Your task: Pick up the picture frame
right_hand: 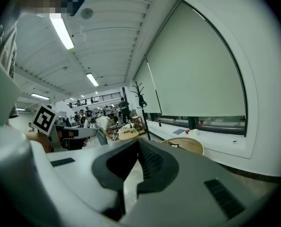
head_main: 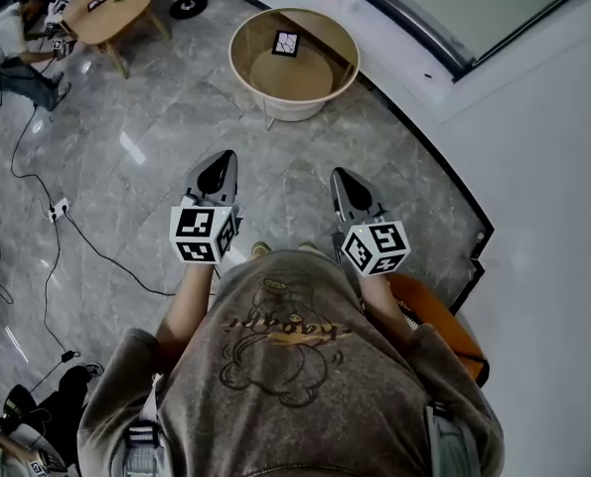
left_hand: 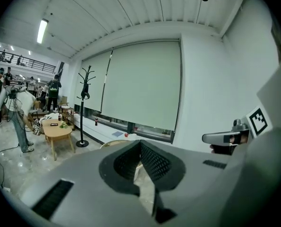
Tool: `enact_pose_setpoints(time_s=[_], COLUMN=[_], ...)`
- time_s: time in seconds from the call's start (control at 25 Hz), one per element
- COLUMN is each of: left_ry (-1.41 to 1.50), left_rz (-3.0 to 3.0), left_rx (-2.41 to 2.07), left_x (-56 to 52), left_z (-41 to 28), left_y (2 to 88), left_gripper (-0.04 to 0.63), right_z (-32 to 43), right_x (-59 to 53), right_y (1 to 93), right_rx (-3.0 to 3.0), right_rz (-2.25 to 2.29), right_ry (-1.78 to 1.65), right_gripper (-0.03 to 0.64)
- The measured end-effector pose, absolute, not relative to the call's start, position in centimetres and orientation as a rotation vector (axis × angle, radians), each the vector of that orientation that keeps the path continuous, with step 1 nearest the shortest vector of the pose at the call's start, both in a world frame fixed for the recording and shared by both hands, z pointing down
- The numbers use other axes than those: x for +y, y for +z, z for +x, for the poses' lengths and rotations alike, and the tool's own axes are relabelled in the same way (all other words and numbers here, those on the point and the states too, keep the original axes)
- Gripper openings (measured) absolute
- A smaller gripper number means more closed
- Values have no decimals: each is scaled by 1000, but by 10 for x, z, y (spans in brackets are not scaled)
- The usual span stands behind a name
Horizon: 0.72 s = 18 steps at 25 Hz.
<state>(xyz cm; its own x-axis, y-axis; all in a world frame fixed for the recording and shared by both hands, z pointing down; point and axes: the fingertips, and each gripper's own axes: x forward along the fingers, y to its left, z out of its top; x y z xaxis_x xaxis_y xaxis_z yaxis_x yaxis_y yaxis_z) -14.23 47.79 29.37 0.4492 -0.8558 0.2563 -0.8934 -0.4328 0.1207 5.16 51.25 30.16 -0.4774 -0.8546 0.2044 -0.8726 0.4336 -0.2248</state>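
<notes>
Tiles of glossy grey stone cover the floor [head_main: 126, 147], throwing back the ceiling lights. On it stands a round surface [head_main: 233, 58] of pale wood, shaped like a shallow tub with a raised rim on a white base. The picture frame [head_main: 286, 43], one small square with a dark edge and a light face, sits inside that rim toward the far side; whether it lies flat or leans I cannot tell. It is well apart from both grippers.

The person wears a soft brownish sweatshirt [head_main: 285, 366] with a printed front and holds both forearms out ahead, side by side. The left gripper [head_main: 221, 167] and the right gripper [head_main: 347, 187] are smooth grey wedges, pointing forward and tipped slightly down. Each gripper view shows ribbed dark pads pressed together: the fingers of the left gripper [left_hand: 140, 145] and the right gripper [right_hand: 138, 148] are closed with nothing between them.

Two white cubes with black square markers ride on them, the left cube [head_main: 204, 235] and the right cube [head_main: 376, 246]. Farther off stand one oval surface [head_main: 111, 13] of wood and one black coat stand [left_hand: 85, 86]. Thin black cables [head_main: 47, 256] trail over the tiles.
</notes>
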Motion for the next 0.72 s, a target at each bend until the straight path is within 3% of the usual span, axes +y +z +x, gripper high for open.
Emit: enact_pose_setpoints(time_s=[0.72], left_ry=[228], left_rz=[2475], left_rx=[-1449], left_x=[429], left_z=[-165], left_y=[315], left_gripper=[17], right_z=[23], right_x=[482], right_y=[329], right_rx=[-2564], right_rz=[1649], right_ry=[495], right_gripper=[17])
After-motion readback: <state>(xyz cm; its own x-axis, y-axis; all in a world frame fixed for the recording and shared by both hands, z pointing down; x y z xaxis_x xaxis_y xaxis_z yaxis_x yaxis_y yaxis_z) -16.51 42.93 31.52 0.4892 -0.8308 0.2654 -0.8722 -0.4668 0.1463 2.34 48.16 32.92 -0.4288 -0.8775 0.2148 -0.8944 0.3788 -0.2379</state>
